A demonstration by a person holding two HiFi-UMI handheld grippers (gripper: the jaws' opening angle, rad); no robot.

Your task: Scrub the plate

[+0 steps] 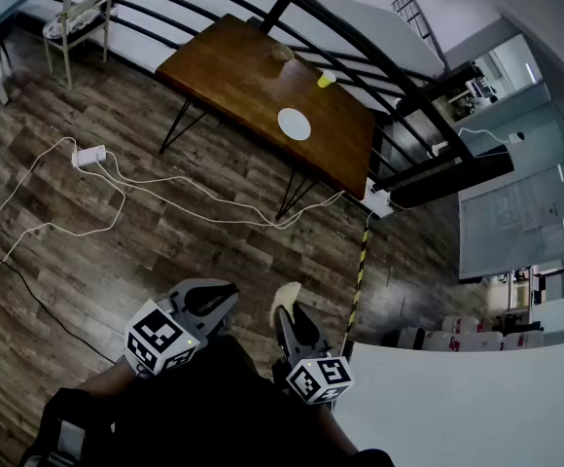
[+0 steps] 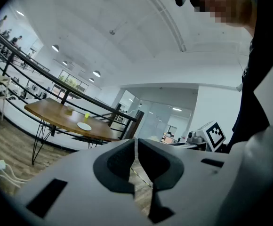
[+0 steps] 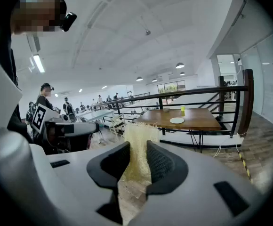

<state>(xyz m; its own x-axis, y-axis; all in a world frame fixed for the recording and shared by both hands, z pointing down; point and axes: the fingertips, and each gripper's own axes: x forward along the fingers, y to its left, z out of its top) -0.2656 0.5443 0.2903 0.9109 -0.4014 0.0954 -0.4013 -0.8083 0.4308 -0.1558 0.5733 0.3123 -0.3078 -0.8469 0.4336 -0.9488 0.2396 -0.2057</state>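
- Plate (image 1: pixel 294 124): white and round, lying flat on the brown wooden table (image 1: pixel 243 71) at the far side of the room, well apart from both grippers.
- On the same table a small yellow cup (image 1: pixel 326 80) stands beyond the plate, and a pale bowl (image 1: pixel 281 53) sits farther off to the left; neither touches the plate.
- In the left gripper view the plate (image 2: pixel 84 126) shows small on the tabletop, far off to the left; in the right gripper view it (image 3: pixel 177 120) lies far off to the right, with the cup behind it.
- The left gripper (image 1: pixel 222 298) is held near the person's body, over the wood-plank floor (image 1: pixel 165 261). Its jaws (image 2: pixel 136 149) are drawn together with only a thin slit between the pads, and nothing is in them.
- The right gripper (image 1: pixel 290 317) is just to the right of the left one. Its jaws are clamped on a pale yellow fibrous scrubber (image 3: pixel 139 135), which sticks out past the fingertips (image 3: pixel 156 159).
- White cables (image 1: pixel 117 188) trail across the floor between the person and the table.
- A black metal railing (image 1: pixel 360 42) runs behind the table.
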